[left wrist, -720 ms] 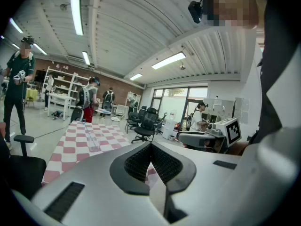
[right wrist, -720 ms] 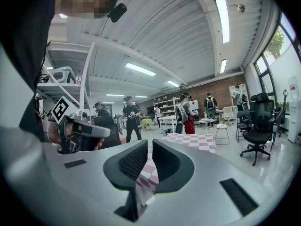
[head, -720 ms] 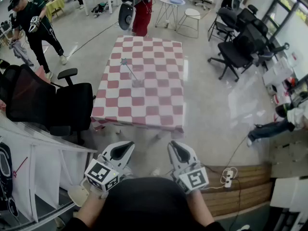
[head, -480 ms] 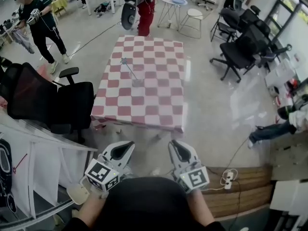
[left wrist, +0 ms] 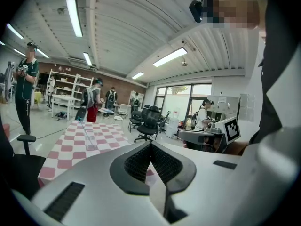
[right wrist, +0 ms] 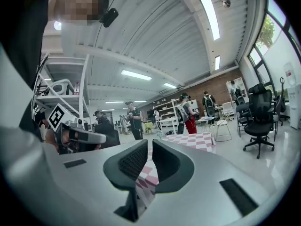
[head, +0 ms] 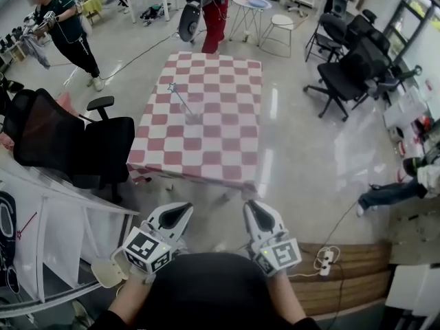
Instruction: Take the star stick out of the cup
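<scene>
Glossy grey workshop floor all round, with a red-and-white checked table set well ahead of both tools. Black office chair just off the table's left edge, more black chairs away to the right, a round white side table and a stool past the far end. Person in a dark green top far left, person in red trousers near the table's far edge. Power strip on the wooden boards low at the right. Clear cup upright near the middle of the cloth, nothing else beside it. Star stick in the cup, leaning up and away to the far left, star at the top end. Same cup and stick small in the left gripper view, far beyond the jaw tips. Left gripper held low in front of the body, well short of the table, pointing towards it; jaws closed tip to tip with nothing between them. Right gripper beside it at the same height, apart from it; jaws drawn together to a thin slit, gripping nothing, only checked cloth showing far behind.
</scene>
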A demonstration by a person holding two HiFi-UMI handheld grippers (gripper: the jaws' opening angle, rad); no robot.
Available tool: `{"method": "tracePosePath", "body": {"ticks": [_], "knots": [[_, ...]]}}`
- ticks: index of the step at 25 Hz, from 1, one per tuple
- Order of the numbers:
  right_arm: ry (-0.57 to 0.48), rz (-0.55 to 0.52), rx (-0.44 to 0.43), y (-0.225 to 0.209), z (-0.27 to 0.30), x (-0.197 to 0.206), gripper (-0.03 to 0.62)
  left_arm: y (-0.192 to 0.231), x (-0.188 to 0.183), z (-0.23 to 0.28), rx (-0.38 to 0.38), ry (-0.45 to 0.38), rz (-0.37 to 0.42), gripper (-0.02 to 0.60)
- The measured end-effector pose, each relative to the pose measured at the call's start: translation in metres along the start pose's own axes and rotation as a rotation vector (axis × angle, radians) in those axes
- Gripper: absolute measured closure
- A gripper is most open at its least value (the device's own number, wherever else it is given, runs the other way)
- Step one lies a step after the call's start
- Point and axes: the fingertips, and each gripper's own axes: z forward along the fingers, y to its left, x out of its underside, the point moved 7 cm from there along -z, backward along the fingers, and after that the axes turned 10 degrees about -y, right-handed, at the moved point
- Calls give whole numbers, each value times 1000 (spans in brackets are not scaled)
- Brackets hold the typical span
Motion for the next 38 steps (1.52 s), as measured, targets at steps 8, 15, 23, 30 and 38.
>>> {"method": "tracePosePath", "body": {"ticks": [8, 15, 23, 30, 38], "knots": [[19, 84, -2, -32, -28, 15, 549, -19, 5, 14, -39, 16, 2, 541], [12, 120, -13, -36, -27, 19, 549, -23, 10, 19, -41, 37, 0, 541], [17, 105, -11, -33, -2, 19, 549, 5, 7, 27, -30, 19, -13, 541], [26, 80, -6, -28, 47, 13, 549, 53, -4, 35, -18, 7, -35, 541], [56, 51, 21, -16, 119, 13, 549, 128, -17, 46, 15, 2, -64, 541]]}}
